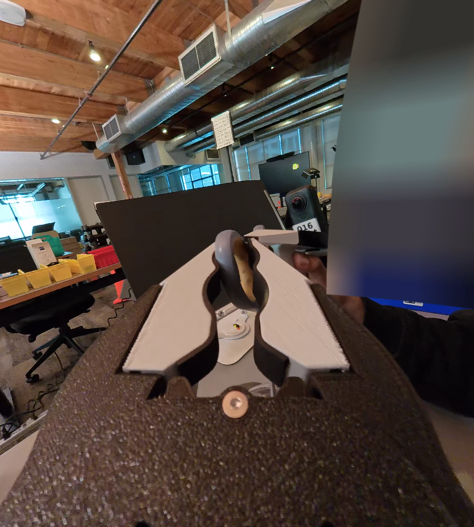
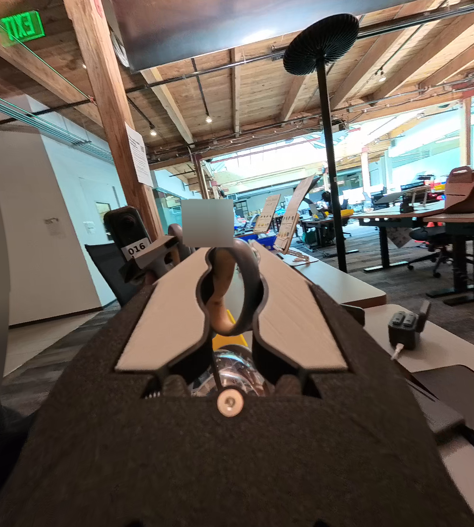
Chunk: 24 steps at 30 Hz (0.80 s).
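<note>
My left gripper (image 1: 241, 243) is shut on a grey ring handle (image 1: 226, 273) with a tan inner lining, held upright between its dark pads. My right gripper (image 2: 230, 249) is shut on a similar dark grey ring handle (image 2: 248, 285) with a tan lining. The two grippers face each other closely. The right gripper's white finger (image 1: 273, 236) and camera (image 1: 301, 208) show just beyond the left one, with a hand (image 1: 310, 268) behind. The left gripper's body (image 2: 150, 252) shows at left in the right wrist view. What joins the two rings is hidden.
A black panel (image 1: 187, 225) stands behind. A table with yellow bins (image 1: 47, 273) and red bins (image 1: 103, 255) and an office chair (image 1: 56, 313) are at left. A floor lamp pole (image 2: 330, 171), a light table (image 2: 344, 285) and a black charger (image 2: 404, 328) are at right. A yellow item (image 2: 227, 339) and a clear object (image 2: 230, 370) lie below.
</note>
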Each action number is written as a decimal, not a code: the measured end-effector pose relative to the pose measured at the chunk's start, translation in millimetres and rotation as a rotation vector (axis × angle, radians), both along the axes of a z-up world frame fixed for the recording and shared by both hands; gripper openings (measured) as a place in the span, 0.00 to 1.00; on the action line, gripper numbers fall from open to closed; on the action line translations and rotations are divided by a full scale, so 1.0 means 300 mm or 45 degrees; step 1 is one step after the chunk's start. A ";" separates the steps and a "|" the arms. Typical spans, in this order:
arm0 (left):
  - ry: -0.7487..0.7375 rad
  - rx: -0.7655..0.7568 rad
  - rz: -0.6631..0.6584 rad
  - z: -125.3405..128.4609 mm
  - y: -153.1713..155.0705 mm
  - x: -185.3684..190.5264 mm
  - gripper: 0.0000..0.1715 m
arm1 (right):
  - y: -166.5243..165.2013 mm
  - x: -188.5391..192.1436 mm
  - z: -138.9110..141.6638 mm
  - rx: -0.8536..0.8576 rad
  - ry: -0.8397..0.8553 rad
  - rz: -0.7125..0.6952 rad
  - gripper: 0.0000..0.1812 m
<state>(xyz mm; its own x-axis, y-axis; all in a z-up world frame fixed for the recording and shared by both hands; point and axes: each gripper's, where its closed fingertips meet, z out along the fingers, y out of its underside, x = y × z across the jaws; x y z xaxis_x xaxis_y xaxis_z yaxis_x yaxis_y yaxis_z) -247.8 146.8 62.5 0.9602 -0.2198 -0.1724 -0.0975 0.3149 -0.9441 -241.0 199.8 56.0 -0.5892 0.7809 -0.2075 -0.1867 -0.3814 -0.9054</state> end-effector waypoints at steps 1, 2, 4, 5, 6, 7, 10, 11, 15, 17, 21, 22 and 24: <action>0.000 0.007 -0.004 0.001 -0.001 0.000 0.09 | -0.002 0.003 0.002 -0.007 0.008 0.020 0.10; 0.001 0.013 -0.005 0.002 0.000 0.000 0.09 | -0.005 0.006 0.006 -0.012 0.020 0.039 0.09; 0.009 0.026 -0.007 0.005 0.001 0.004 0.09 | -0.013 0.016 0.004 -0.017 0.044 0.071 0.08; 0.012 0.031 -0.007 0.007 0.001 0.006 0.09 | -0.014 0.023 0.003 -0.022 0.050 0.084 0.08; 0.014 0.037 -0.011 0.008 0.000 0.009 0.09 | -0.016 0.025 0.004 -0.024 0.058 0.097 0.07; 0.016 0.043 -0.015 0.010 -0.001 0.010 0.09 | -0.016 0.028 0.006 -0.024 0.064 0.104 0.07; 0.039 0.062 -0.021 0.010 -0.005 0.014 0.09 | -0.024 0.030 0.012 -0.009 0.086 0.110 0.07; 0.048 0.073 -0.024 0.012 -0.008 0.016 0.09 | -0.027 0.031 0.015 -0.002 0.095 0.109 0.07; 0.082 0.100 -0.027 0.010 -0.016 0.016 0.09 | -0.036 0.033 0.013 0.015 0.102 0.108 0.07; 0.091 0.112 -0.033 0.007 -0.019 0.017 0.09 | -0.038 0.029 0.011 0.023 0.101 0.108 0.07; 0.085 0.119 -0.056 0.000 -0.026 0.013 0.08 | -0.042 0.025 0.002 0.046 0.092 0.106 0.07; 0.079 0.115 -0.062 -0.003 -0.028 0.009 0.08 | -0.040 0.023 -0.001 0.044 0.086 0.111 0.07; 0.070 0.106 -0.067 -0.005 -0.029 0.003 0.08 | -0.037 0.020 0.000 0.034 0.073 0.121 0.07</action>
<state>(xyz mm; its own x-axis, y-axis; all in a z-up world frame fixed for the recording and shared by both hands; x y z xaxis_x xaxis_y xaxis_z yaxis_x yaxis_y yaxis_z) -246.8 138.3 61.0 0.9362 -0.2526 -0.2443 -0.1296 0.3981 -0.9082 -235.1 188.6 55.9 -0.6713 0.7255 -0.1513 -0.2024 -0.3759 -0.9043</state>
